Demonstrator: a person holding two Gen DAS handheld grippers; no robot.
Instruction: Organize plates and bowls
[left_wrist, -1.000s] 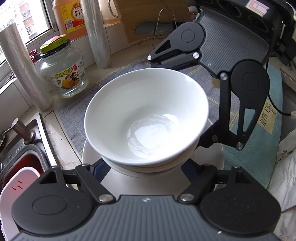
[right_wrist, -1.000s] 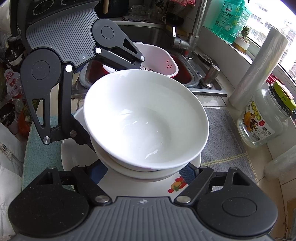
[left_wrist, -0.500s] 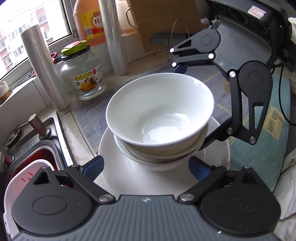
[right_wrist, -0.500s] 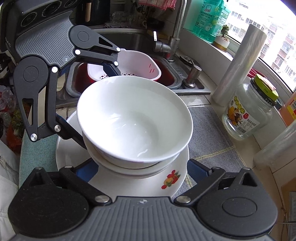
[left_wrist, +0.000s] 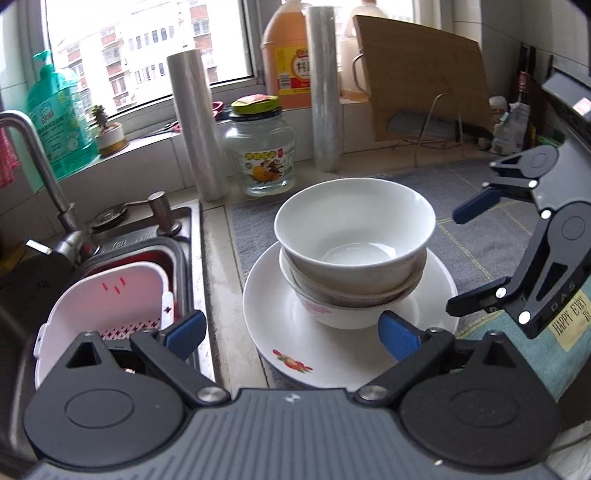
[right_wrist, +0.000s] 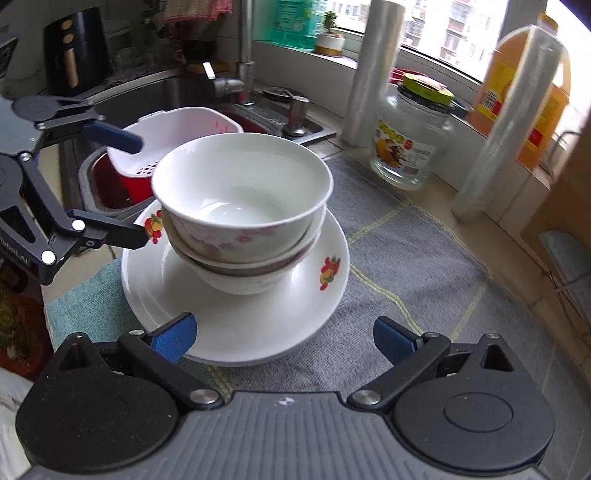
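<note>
Bowls (left_wrist: 354, 236) on grey mat (left_wrist: 480, 236)

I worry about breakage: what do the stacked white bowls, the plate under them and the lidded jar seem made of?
Stacked white bowls: probably glazed ceramic, glossy with pink floral print. White plate with fruit decals: the same glossy glaze, likely ceramic. Clear jar with yellow-green lid: see-through, likely glass, though clear plastic is possible.

Both tools look alike. The left gripper (left_wrist: 291, 334) has a ribbed grey body, black linkage arms with round black covers, silver screws at the pivots, and blue pads on its fingers (left_wrist: 399, 339). The right gripper (right_wrist: 284, 334) matches, with white lettering along one arm.
</note>
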